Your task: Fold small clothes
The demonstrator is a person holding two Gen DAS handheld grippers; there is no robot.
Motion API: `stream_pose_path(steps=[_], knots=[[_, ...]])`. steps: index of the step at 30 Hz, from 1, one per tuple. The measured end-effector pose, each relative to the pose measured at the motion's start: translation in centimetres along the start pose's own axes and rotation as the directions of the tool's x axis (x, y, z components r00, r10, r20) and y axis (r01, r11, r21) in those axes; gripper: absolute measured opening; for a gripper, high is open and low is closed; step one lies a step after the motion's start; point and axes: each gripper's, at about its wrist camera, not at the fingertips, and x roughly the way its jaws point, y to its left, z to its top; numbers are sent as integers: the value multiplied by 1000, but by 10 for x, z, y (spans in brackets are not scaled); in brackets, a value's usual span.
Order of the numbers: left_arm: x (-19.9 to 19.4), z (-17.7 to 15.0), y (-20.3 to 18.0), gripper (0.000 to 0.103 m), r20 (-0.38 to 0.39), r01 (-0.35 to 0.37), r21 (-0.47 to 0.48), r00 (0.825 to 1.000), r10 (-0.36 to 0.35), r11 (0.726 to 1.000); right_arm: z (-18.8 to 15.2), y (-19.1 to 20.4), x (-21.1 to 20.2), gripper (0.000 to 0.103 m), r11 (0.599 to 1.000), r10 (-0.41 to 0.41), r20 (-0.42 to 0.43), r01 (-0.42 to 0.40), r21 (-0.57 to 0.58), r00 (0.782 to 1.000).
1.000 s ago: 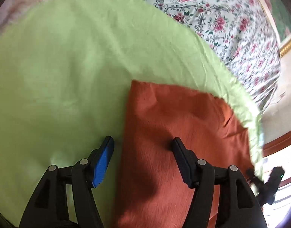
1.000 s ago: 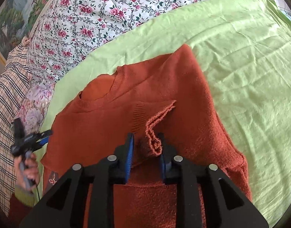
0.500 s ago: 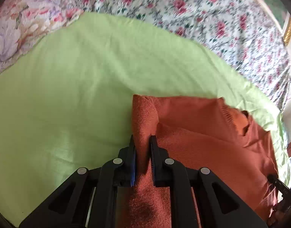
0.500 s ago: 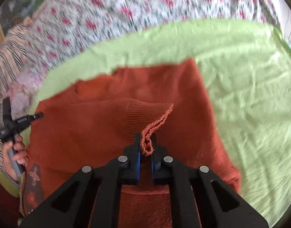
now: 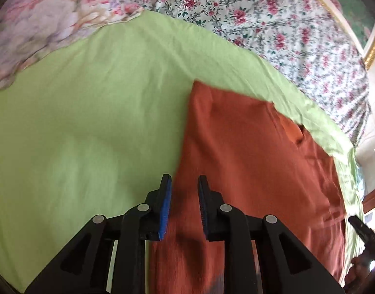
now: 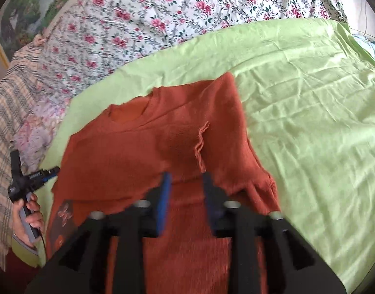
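Left gripper [image 5: 182, 183] jaws just parted, empty over orange sweater [image 5: 248, 171] edge. Right gripper [image 6: 186, 178] just opened, cuff [image 6: 200, 144] dropped at 12 o'clock.

No legible text, number or brand appears in either view; the patch [image 6: 65, 214] on the orange sweater [image 6: 177, 147] (a decorative motif) shows no readable characters.
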Motion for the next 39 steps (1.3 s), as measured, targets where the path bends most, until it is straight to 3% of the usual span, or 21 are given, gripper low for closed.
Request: stream_pose_path(steps=[5, 10, 17, 22, 30, 36, 39], knots=[[-44, -63, 8, 26, -8, 8, 16, 1000, -8, 1000, -28, 5, -30, 47, 998, 34, -9, -35, -54, 999], [-72, -111, 17, 33, -26, 5, 56, 1000, -3, 998, -55, -1, -55, 47, 998, 19, -9, -20, -68, 1000], [-103, -157, 26, 46, -39, 31, 75, 999, -28, 997, -87, -21, -78, 48, 999, 19, -31, -21, -48, 999], [-127, -192, 34, 51, -51, 57, 123, 997, -51, 991, -109, -45, -97, 48, 995, 99, -70, -99, -1, 993], [-141, -231, 60, 51, -136, 95, 131, 988, -78, 987, -153, -72, -130, 48, 984, 168, -149, -174, -33, 974], [-132, -254, 67, 49, -214, 130, 102, 971, -106, 986, -179, -62, -137, 48, 954, 254, -224, -282, -104, 941], [-119, -258, 62, 49, -248, 164, 90, 959, -137, 982, -194, -58, -133, 48, 947, 245, -270, -290, -140, 931]])
